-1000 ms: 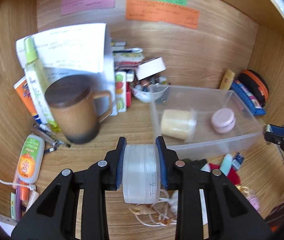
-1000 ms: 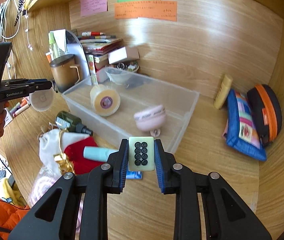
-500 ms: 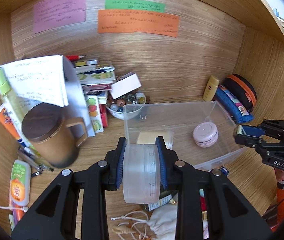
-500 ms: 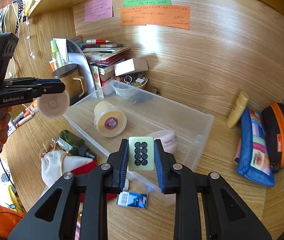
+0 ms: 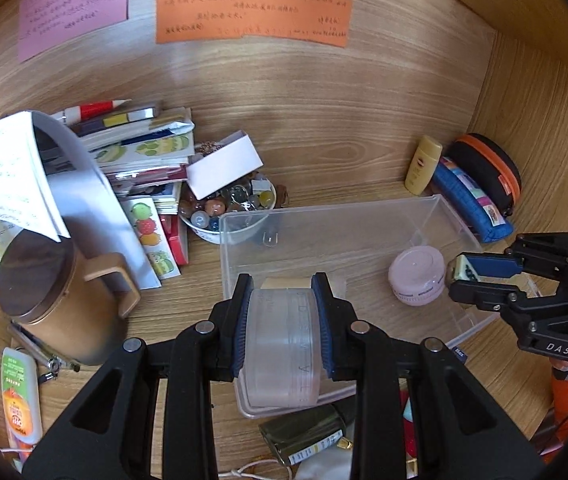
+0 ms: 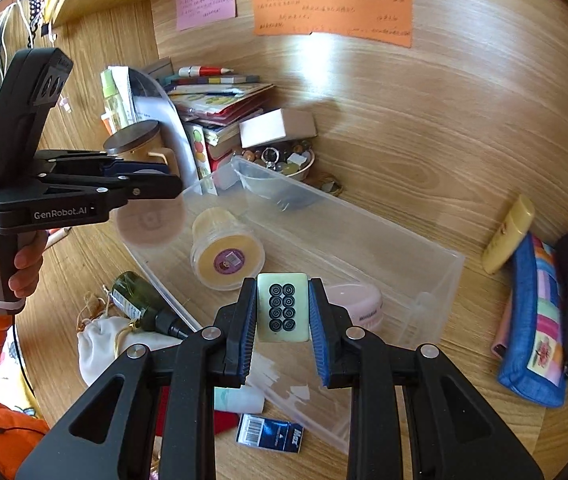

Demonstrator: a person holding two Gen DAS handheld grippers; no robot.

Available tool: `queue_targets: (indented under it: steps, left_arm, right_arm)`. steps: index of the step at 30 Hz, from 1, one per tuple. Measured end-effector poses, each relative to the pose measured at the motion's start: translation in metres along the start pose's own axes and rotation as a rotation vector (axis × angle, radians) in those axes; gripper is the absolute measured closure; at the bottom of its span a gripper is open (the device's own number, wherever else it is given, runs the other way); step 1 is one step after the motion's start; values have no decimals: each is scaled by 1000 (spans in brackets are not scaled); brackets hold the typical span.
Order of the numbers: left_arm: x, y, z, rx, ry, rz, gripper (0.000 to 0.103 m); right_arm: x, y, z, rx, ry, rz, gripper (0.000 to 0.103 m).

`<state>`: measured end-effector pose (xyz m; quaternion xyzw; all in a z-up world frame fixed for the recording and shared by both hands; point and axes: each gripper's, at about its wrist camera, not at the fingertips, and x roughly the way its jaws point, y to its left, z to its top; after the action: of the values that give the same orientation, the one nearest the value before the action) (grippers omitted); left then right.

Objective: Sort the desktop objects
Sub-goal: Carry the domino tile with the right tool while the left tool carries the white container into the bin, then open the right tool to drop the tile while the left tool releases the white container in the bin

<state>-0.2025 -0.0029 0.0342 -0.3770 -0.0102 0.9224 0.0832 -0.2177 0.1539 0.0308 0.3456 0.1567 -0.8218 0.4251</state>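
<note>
Clear rectangular plastic bin (image 5: 435,208): left gripper (image 5: 283,322) clamps frosted round jar (image 5: 284,344), right gripper (image 6: 282,312) clamps pale mahjong tile (image 6: 282,307); releasing together risks collision, bounce-out.

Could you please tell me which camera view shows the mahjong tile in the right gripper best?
The right wrist view shows it best: the mahjong tile faces the camera, its eight black circles clear, clamped between the right gripper's blue pads. In the left wrist view the tile appears only edge-on and small, at the tip of that gripper above the clear bin.
</note>
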Motion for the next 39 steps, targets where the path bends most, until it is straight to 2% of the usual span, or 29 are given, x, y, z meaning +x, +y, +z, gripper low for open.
queue_targets:
  steps: [12,25,39]
  left_arm:
    - [20,3,-3,12,46,-13,74]
    - [40,-3,-11,30,92,-27,74]
    - [49,-11,-13,70,110,-9,74]
  right_arm:
    - [34,1,2,22,80,43,81]
    - [62,3,15,-33,175,26,81]
    - [69,6,14,-57,192,2,81]
